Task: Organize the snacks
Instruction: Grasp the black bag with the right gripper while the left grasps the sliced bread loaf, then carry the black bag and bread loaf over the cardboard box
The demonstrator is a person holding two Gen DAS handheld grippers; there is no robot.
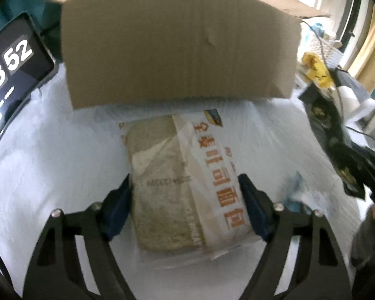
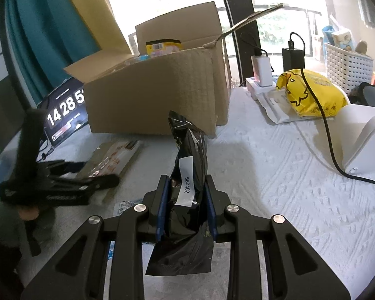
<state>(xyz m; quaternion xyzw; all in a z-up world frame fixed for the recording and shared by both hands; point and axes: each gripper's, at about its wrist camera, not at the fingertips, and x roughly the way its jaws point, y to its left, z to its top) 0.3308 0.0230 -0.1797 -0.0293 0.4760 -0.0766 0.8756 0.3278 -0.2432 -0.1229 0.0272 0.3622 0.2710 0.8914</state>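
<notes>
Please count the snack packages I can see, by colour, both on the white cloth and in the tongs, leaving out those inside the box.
Black: 1, the black pouch held in the right tongs.
Yellow: 1, the yellow bag beside the chargers.
White and clear: 1, the bread pack between the left tongs.
Total: 3

Home room, likely living or bedroom: white textured cloth (image 2: 275, 175) under the gripper, teal curtain (image 2: 37, 30) far left, bright window (image 2: 275, 17) ahead, white laundry-style basket (image 2: 347, 67) and charger plugs (image 2: 262, 71) to the right.
</notes>
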